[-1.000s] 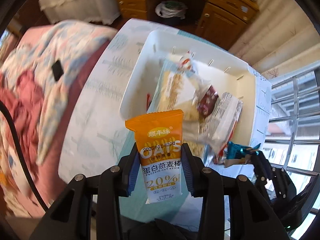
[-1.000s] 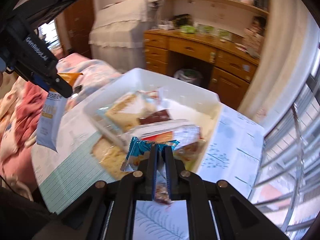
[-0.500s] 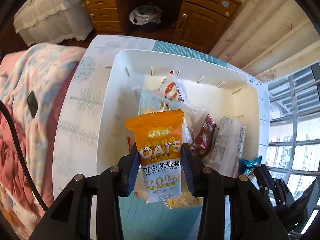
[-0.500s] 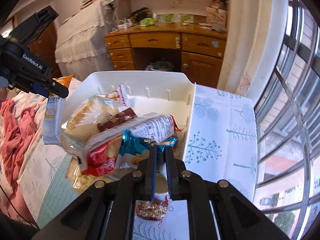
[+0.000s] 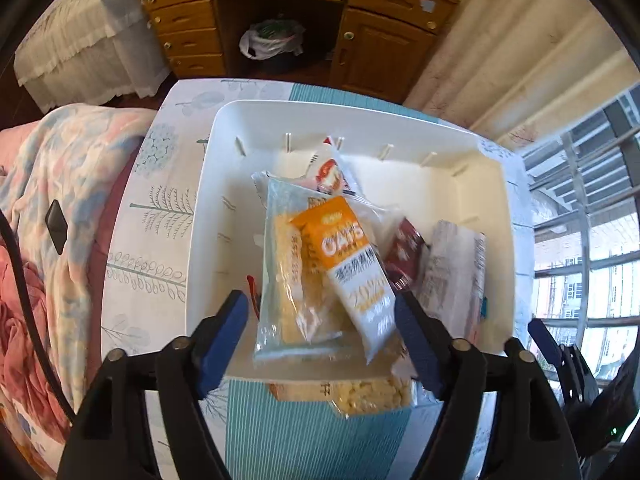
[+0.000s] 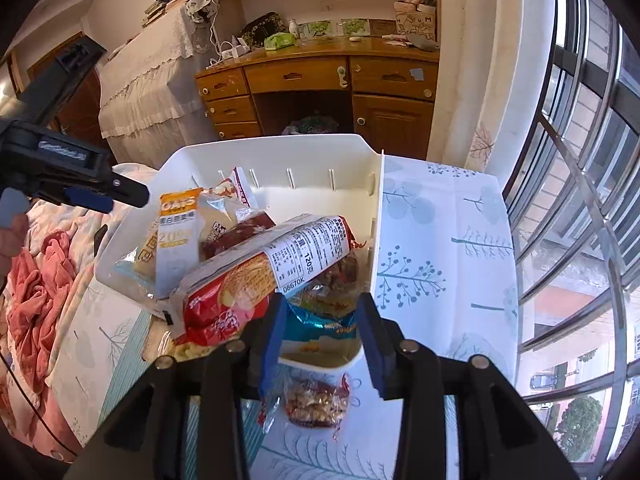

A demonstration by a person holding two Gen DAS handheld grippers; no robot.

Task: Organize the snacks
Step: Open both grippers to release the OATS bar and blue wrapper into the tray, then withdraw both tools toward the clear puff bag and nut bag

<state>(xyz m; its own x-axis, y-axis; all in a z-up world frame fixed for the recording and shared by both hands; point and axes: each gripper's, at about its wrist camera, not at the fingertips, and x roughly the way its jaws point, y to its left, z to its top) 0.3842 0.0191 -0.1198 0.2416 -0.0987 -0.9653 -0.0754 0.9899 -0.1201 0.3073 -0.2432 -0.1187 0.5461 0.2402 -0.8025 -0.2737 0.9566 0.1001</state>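
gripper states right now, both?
Left gripper: jaws opening, holding nothing; oat bar lies loose in the white bin.
Right gripper: jaws opening, holding nothing; blue snack packet sits between them, not pressed.

The left gripper (image 5: 322,320) is pointed steeply downward, and its jaws are being opened; the blue pads (image 5: 222,324) are seen wide apart, with nothing pressed between them. The right gripper (image 6: 322,332) is angled downward, and its jaws are likewise being opened; no contact is made by its pads (image 6: 274,336). Part of a hand (image 6: 12,226) is seen behind the left gripper.
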